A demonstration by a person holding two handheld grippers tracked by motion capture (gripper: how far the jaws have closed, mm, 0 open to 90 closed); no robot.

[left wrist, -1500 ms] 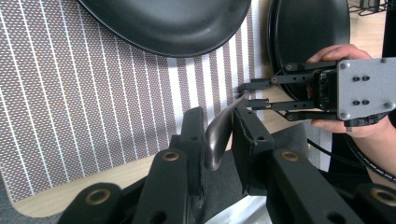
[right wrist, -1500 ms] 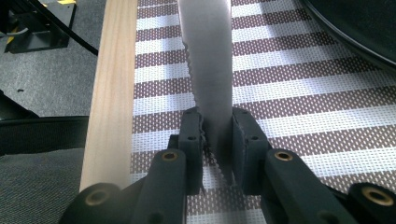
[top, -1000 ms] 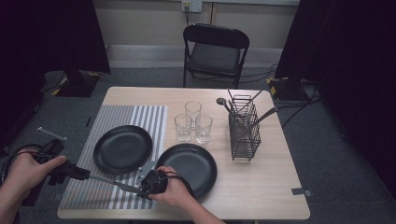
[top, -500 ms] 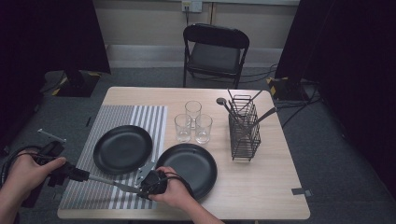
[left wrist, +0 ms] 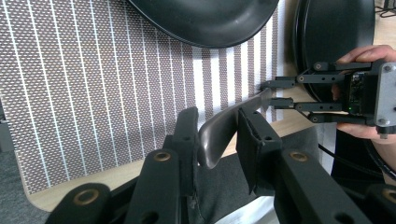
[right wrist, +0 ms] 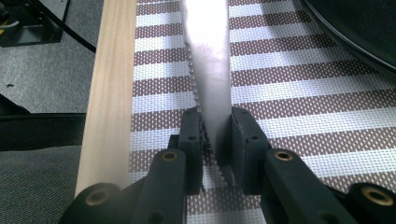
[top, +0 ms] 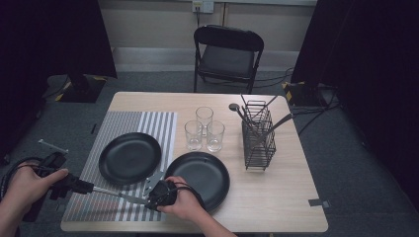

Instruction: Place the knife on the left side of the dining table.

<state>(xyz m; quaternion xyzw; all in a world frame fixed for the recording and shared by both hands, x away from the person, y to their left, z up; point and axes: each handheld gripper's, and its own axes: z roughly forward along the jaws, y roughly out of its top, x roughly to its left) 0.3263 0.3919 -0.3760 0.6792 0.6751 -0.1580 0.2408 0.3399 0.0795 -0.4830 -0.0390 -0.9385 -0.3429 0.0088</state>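
I had a table knife point(top: 111, 193) strung between my two tools, low over the striped placemat point(top: 148, 123) near the front edge of the worktop point(top: 276, 197). My right hand-held gripper point(right wrist: 214, 140) was clamped on the serrated blade point(right wrist: 210, 70), its pads pressing both flat sides. My left hand-held gripper point(left wrist: 217, 135) sat around the handle point(left wrist: 224, 128), and its jaws had just been easing apart: the handle was still between them, leaning on one pad with a gap at the other, so I judged that hold loose at best.

The risk I saw was in the handover. With the left side slackening, the knife's whole weight hung from a pinch on smooth, thin steel, and the long handle could lever the blade round in the right pads until it dropped onto the placemat or slid off the front edge. The serrations could also scrape the pads if the blade twisted. Swinging it carelessly could knock the nearer black plate point(top: 129, 158), or the second plate point(top: 207, 170) just beside my right hand point(top: 185, 207).
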